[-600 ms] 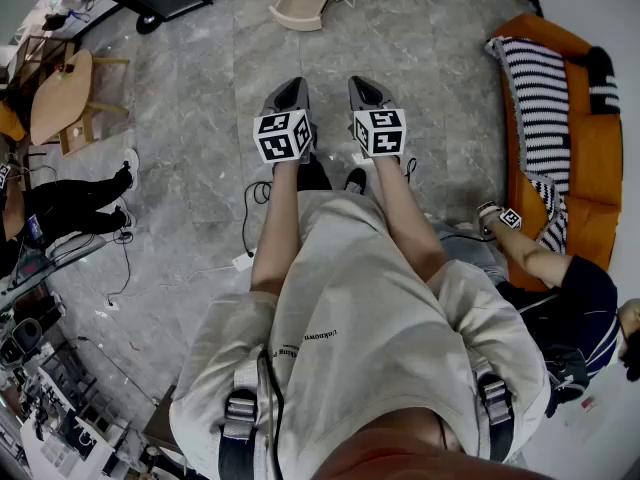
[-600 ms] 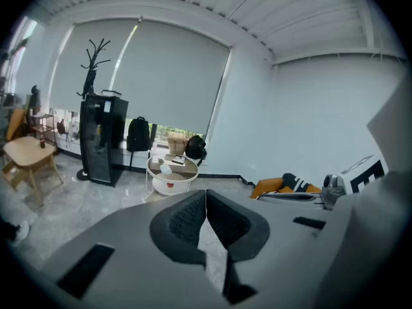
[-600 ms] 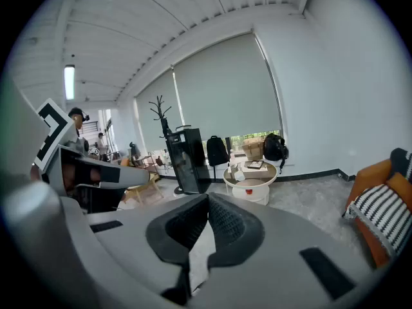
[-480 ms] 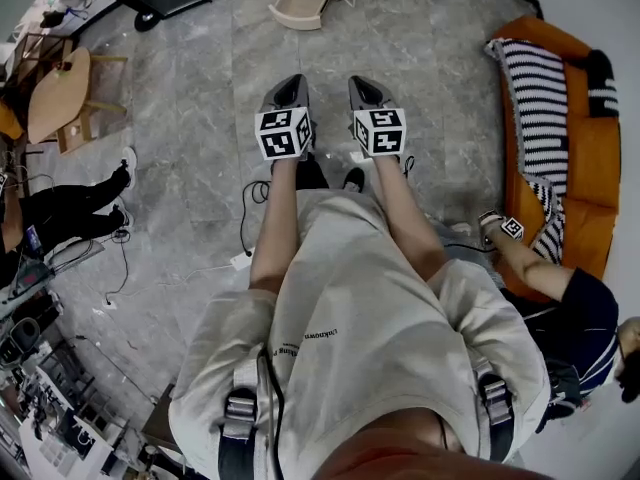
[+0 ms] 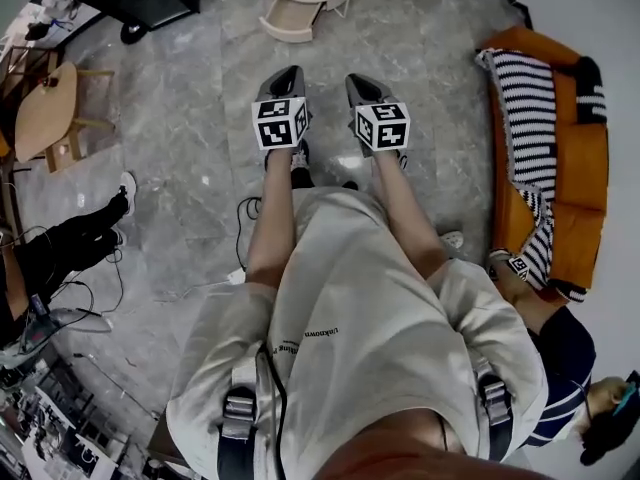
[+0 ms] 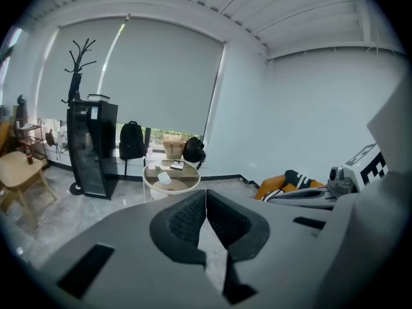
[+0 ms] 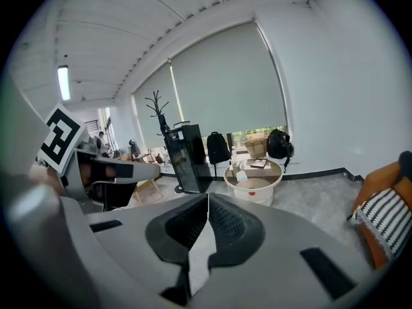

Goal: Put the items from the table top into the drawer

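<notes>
Both handheld tools were clenched and empty. The left gripper (image 6: 206,198) had its ribbed jaws pressed together with nothing between them, and the right gripper (image 7: 208,201) showed the same in its own view. From the head view the two were held side by side, just apart, in front of the standing person's pale shirt (image 5: 350,318). Each was tilted somewhat downward over the grey stone floor (image 5: 190,98).

The task's things lay well beyond them. At the far end of the room stood a round, pale counter (image 6: 170,187), with its drawer (image 5: 290,18) pulled out toward the person. On the counter's top sat a white item (image 6: 164,177) and a flat dark item (image 6: 175,166); a small red thing could not be made out clearly. Neither gripper was near the counter.

To the right, an orange sofa (image 5: 575,168) carried a black-and-white striped blanket (image 5: 535,98), and a second person (image 5: 560,353) sat near its near end. To the left of the counter stood a tall black cabinet (image 6: 90,147) with a coat stand (image 6: 77,63) behind it. A dark backpack (image 6: 131,140) leaned by the window. At the far left were a wooden chair (image 5: 45,113) and another person's dark-clad legs (image 5: 70,238).
</notes>
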A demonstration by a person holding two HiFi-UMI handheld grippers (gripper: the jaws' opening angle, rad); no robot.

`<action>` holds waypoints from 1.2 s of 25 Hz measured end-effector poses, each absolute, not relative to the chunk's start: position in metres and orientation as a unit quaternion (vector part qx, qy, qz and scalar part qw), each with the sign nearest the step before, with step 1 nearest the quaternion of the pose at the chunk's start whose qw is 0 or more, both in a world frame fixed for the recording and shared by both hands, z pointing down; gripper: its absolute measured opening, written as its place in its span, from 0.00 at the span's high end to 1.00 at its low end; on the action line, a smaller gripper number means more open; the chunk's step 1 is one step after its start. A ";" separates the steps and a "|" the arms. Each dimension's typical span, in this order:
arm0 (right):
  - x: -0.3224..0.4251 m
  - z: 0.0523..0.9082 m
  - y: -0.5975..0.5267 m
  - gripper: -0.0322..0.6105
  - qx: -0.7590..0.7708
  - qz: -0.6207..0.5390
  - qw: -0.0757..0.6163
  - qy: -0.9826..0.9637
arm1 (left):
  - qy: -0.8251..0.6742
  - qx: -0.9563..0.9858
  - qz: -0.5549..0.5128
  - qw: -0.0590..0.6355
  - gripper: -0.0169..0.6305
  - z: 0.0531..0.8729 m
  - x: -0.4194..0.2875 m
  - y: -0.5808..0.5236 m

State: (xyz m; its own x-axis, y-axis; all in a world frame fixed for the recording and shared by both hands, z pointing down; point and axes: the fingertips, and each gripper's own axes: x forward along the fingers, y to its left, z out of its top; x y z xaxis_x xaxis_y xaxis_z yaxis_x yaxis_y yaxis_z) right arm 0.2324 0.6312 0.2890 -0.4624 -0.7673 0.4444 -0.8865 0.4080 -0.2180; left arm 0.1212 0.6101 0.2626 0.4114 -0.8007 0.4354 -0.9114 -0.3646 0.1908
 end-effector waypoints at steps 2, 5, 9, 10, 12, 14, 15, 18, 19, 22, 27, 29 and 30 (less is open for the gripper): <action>0.223 0.284 0.612 0.89 0.506 0.216 0.139 -0.823 | -0.518 0.821 0.132 0.201 0.94 0.257 0.113 0.588; 0.208 0.281 0.586 0.90 0.510 0.219 0.145 -0.819 | -0.506 0.829 0.131 0.199 0.94 0.251 0.100 0.557; 0.187 0.283 0.561 0.90 0.519 0.236 0.135 -0.811 | -0.488 0.837 0.138 0.205 0.94 0.259 0.084 0.532; 0.182 0.284 0.556 0.90 0.522 0.236 0.134 -0.809 | -0.484 0.838 0.141 0.207 0.94 0.263 0.079 0.528; 0.172 0.287 0.547 0.90 0.528 0.234 0.133 -0.805 | -0.477 0.841 0.145 0.211 0.94 0.271 0.070 0.519; 0.162 0.290 0.538 0.90 0.535 0.237 0.130 -0.801 | -0.471 0.842 0.147 0.217 0.94 0.278 0.058 0.511; 0.156 0.291 0.533 0.90 0.539 0.241 0.127 -0.797 | -0.468 0.843 0.148 0.220 0.94 0.281 0.052 0.507; 0.139 0.297 0.524 0.90 0.550 0.249 0.121 -0.788 | -0.460 0.844 0.150 0.230 0.94 0.291 0.032 0.498; 0.133 0.299 0.522 0.90 0.553 0.249 0.122 -0.786 | -0.458 0.845 0.151 0.233 0.94 0.295 0.026 0.495; 0.126 0.305 0.520 0.90 0.556 0.249 0.131 -0.782 | -0.451 0.847 0.149 0.238 0.94 0.302 0.017 0.492; 0.124 0.308 0.505 0.90 0.553 0.256 0.151 -0.779 | -0.459 0.844 0.141 0.241 0.94 0.297 0.011 0.479; 0.119 0.308 0.495 0.90 0.548 0.256 0.157 -0.781 | -0.463 0.841 0.138 0.244 0.94 0.296 0.005 0.472; 0.115 0.309 0.490 0.90 0.545 0.257 0.158 -0.782 | -0.465 0.839 0.137 0.245 0.94 0.296 0.002 0.469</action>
State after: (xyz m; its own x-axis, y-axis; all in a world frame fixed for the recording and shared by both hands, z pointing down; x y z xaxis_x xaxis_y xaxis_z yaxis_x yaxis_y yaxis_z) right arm 0.1149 0.4902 0.3085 -0.3553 -0.7716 0.5276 -0.9342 0.2732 -0.2295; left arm 0.0016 0.4685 0.2964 0.5300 -0.7137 0.4579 -0.8480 -0.4469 0.2849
